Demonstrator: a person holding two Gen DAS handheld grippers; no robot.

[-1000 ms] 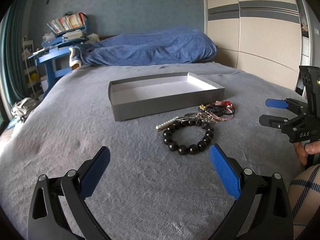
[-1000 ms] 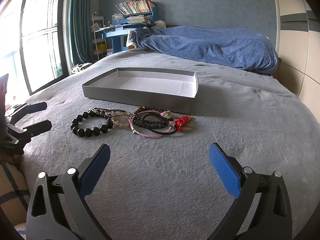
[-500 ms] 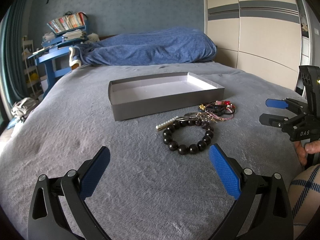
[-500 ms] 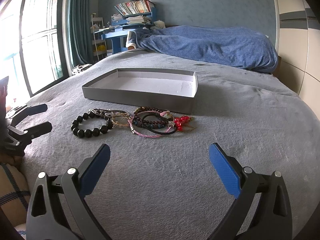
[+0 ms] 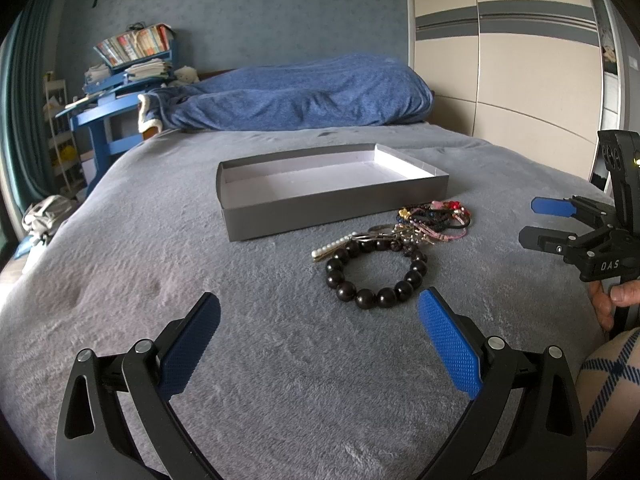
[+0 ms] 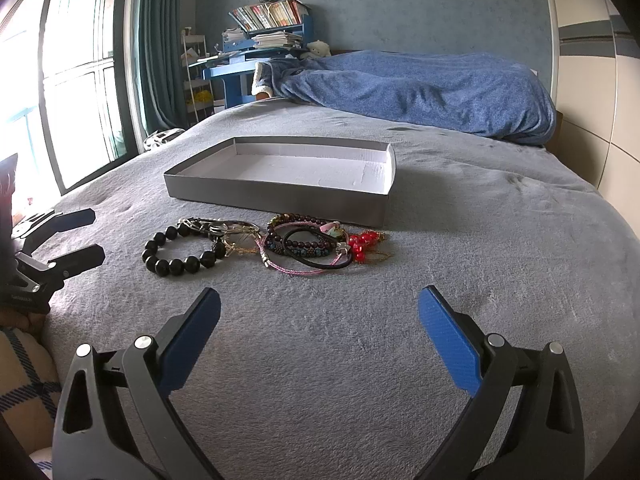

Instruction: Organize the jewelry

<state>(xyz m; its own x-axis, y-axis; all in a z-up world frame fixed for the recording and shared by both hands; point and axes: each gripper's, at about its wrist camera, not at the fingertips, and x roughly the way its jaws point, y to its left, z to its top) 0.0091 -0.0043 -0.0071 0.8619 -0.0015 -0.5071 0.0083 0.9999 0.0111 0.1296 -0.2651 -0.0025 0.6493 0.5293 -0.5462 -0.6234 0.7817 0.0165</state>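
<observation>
A pile of jewelry lies on the grey bed blanket in front of an empty grey tray. A black bead bracelet lies nearest the left gripper. Beside it are a pearl clip, thin bracelets and cords and red beads. My left gripper is open and empty, short of the bead bracelet; it also shows in the right wrist view. My right gripper is open and empty, short of the cords; it also shows in the left wrist view.
A rumpled blue duvet lies across the far end of the bed. A blue desk with books stands at the back left. Wardrobe doors line the right wall. A window is at the left.
</observation>
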